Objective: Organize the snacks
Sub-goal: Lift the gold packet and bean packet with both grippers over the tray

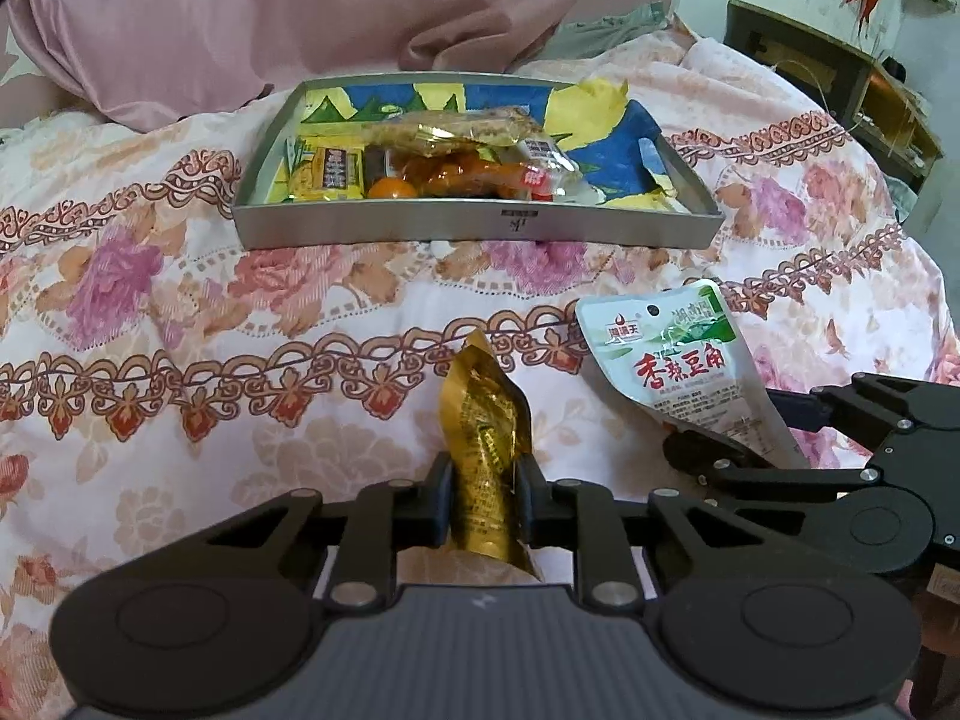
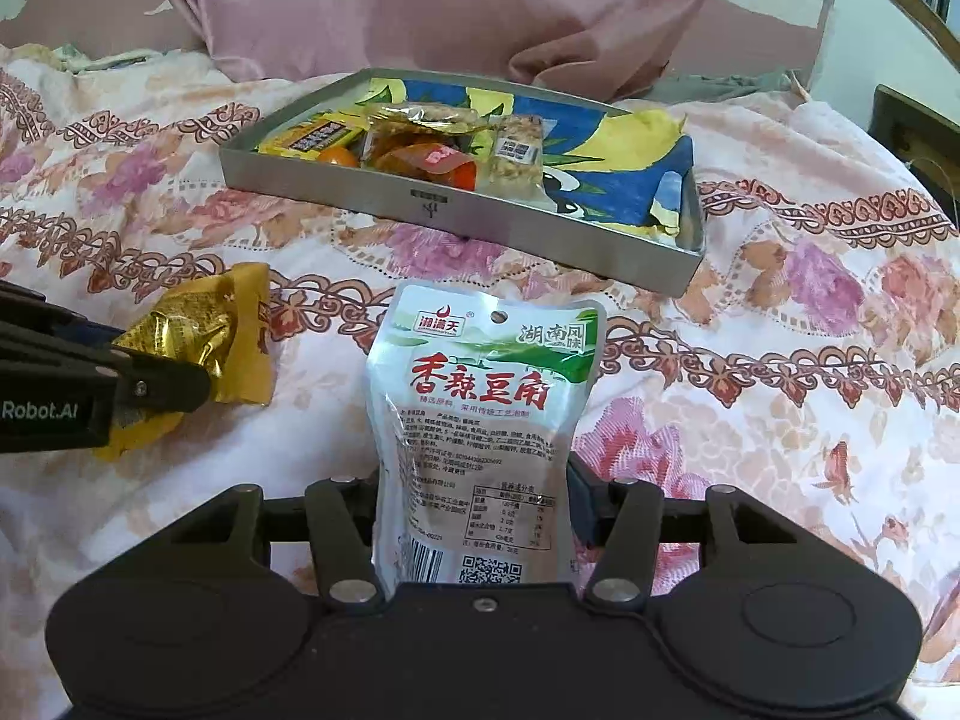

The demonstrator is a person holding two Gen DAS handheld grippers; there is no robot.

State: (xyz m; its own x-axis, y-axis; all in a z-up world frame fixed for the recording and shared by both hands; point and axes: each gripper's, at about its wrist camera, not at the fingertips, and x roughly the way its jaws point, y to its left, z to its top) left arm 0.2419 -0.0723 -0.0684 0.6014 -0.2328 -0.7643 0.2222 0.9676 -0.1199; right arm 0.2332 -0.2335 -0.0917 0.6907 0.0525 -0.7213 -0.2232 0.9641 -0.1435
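My left gripper (image 1: 483, 501) is shut on a gold foil snack packet (image 1: 486, 420), held above the floral bedspread; the packet also shows in the right wrist view (image 2: 198, 336). My right gripper (image 2: 474, 498) is shut on a white and green pouch with red characters (image 2: 480, 420), which also shows at the right of the left wrist view (image 1: 678, 360). A grey metal tray (image 1: 480, 225) lies ahead on the bed with several wrapped snacks (image 1: 456, 162) in its left half; it also shows in the right wrist view (image 2: 456, 210).
The tray has a blue and yellow paper liner (image 1: 606, 138). A pink pillow (image 1: 240, 18) lies behind the tray. A dark wooden cabinet (image 1: 840, 78) stands at the far right beside the bed. The floral bedspread (image 1: 210, 330) covers the ground between grippers and tray.
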